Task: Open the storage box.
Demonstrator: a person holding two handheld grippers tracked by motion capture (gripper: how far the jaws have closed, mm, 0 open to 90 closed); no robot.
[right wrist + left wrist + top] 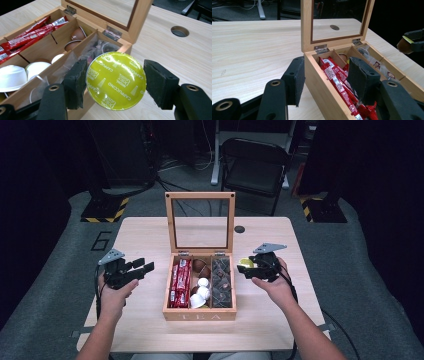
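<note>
Coffee capsule held beside the open tea box

The right tool [115,82] grips a coffee capsule [116,80] by its sides, just right of the tea box [200,314] on the desk [145,232]. The capsule looks light and stiff-walled, with a thin, slick foil lid that could puncture, so the rim and body are best held. The left tool [324,80] stands half open, its jaws either side of the box's near wall.

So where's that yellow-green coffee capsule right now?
The capsule sits between the right gripper pads, just off the right side of the open wooden tea box, beside its dark-packet compartment.
</note>
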